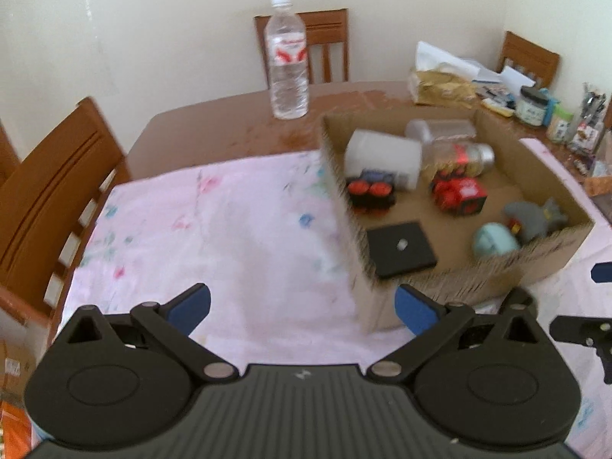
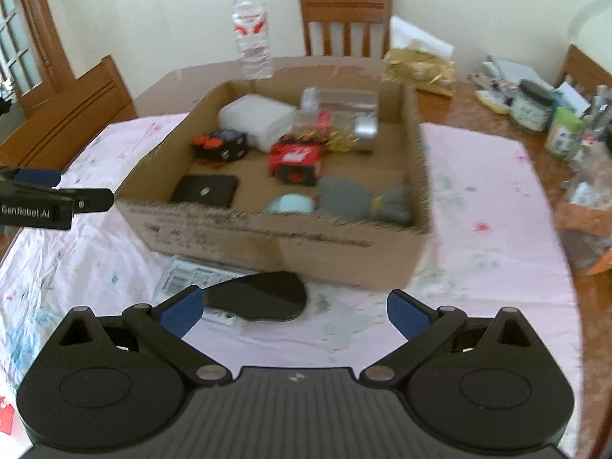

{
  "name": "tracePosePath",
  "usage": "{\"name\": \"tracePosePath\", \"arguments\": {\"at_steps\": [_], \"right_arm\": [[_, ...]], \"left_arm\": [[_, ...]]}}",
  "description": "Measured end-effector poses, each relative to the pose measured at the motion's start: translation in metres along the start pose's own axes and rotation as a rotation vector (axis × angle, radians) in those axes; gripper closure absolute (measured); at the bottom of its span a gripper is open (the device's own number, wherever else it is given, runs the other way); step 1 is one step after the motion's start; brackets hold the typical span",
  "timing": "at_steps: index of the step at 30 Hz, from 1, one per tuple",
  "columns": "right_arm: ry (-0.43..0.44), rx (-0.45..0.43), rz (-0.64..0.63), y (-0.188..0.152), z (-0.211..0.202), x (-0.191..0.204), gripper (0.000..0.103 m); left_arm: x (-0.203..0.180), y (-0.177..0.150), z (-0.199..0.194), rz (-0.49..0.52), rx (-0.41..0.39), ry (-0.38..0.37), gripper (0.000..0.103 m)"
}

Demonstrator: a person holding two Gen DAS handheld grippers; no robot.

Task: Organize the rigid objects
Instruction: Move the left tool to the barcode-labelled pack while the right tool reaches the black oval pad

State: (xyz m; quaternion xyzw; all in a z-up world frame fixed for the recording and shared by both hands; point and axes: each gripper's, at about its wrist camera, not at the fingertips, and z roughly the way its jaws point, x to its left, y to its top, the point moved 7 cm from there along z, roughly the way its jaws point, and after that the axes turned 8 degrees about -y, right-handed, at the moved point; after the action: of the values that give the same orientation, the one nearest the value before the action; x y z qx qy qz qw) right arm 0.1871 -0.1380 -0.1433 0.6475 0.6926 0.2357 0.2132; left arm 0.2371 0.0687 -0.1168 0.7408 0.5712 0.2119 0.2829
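A cardboard box (image 2: 267, 244) stands on the pink cloth and holds a black square plate (image 2: 204, 191), two red-and-black cube toys (image 2: 296, 160), a white container (image 2: 256, 118), a jar (image 2: 344, 130), a grey plush toy (image 2: 359, 199) and a pale blue round thing (image 2: 290, 203). In front of the box a black oval piece (image 2: 264, 296) lies over a flat barcoded packet (image 2: 187, 275). My right gripper (image 2: 294, 311) is open just above them, touching neither. My left gripper (image 1: 302, 306) is open and holds nothing, beside the box's near-left corner (image 1: 367, 298).
A clear water bottle (image 1: 288, 61) stands on the brown table (image 1: 214, 130) behind the box. Jars, papers and a gold bag (image 2: 420, 69) crowd the right side. Wooden chairs (image 1: 53, 199) ring the table. The pink cloth (image 1: 214, 222) left of the box is bare.
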Motion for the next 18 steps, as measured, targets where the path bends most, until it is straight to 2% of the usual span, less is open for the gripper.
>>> {"name": "tracePosePath", "arguments": {"at_steps": [5,10,14,18], "right_arm": [[-0.011,0.021,-0.038,-0.004,0.018,0.019,0.000],[0.014,0.027,-0.065,-0.003,0.029,0.029,0.000],[0.010,0.022,-0.095,-0.001,0.040,0.033,0.000],[0.011,0.030,-0.070,0.001,0.049,0.028,0.000]], "left_arm": [[0.003,-0.032,0.008,-0.059,0.074,-0.021,0.001],[0.002,-0.056,0.011,-0.088,0.130,-0.017,0.001],[-0.003,-0.063,0.008,-0.114,0.149,-0.022,0.001],[-0.011,-0.060,0.005,-0.110,0.147,-0.018,0.001]]}}
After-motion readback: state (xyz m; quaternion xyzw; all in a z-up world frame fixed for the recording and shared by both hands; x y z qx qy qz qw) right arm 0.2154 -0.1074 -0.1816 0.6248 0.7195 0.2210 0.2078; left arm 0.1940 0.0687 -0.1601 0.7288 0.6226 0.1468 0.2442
